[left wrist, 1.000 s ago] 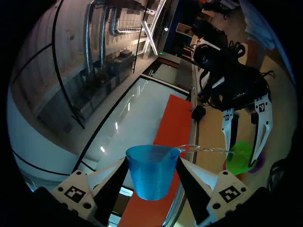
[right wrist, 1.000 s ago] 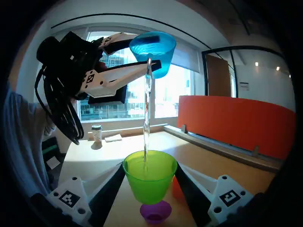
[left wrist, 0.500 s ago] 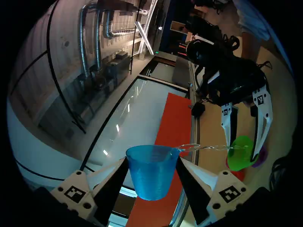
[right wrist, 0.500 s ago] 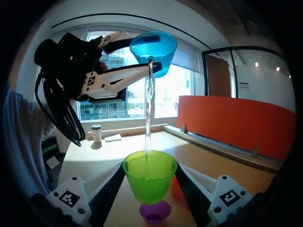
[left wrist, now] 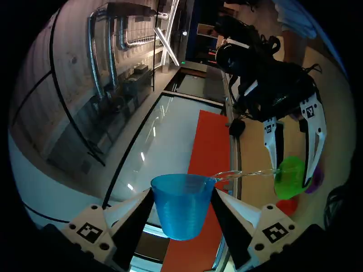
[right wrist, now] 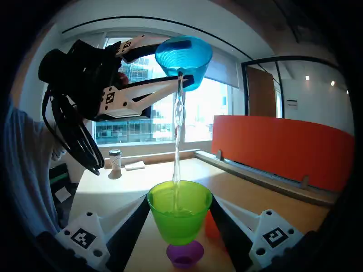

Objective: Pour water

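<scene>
Water (right wrist: 177,136): blue cup (left wrist: 183,206) clamped in left fingers (left wrist: 136,213) pours into green cup (right wrist: 179,211) clamped in right fingers (right wrist: 131,226); I count four cups.

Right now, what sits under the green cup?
A purple cup on the wooden table, an orange cup beside it. The green cup hides most of the orange one.
</scene>
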`<state>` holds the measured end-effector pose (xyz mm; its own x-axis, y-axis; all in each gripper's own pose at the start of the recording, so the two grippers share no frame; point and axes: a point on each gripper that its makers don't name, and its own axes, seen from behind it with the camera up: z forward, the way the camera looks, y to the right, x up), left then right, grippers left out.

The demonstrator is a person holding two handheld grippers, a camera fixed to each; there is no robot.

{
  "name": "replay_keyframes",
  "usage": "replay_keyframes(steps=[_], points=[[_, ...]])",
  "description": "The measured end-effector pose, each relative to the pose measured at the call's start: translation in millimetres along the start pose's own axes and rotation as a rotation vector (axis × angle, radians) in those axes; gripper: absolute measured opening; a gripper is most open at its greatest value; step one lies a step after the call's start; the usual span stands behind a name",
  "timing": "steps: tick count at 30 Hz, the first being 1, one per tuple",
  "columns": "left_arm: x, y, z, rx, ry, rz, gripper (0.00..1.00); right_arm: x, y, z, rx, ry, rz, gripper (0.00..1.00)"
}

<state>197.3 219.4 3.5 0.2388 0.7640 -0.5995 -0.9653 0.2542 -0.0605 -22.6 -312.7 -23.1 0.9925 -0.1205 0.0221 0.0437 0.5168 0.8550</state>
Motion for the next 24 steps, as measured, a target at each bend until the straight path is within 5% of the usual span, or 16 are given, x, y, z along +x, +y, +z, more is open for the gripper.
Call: replay_keyframes(steps=[24], points=[[2.5, -3.2, 2.8, 0.007, 0.001, 0.105, 0.86, 1.1, 1.4, -0.5, -0.003, 0.005, -0.003, 0.92]])
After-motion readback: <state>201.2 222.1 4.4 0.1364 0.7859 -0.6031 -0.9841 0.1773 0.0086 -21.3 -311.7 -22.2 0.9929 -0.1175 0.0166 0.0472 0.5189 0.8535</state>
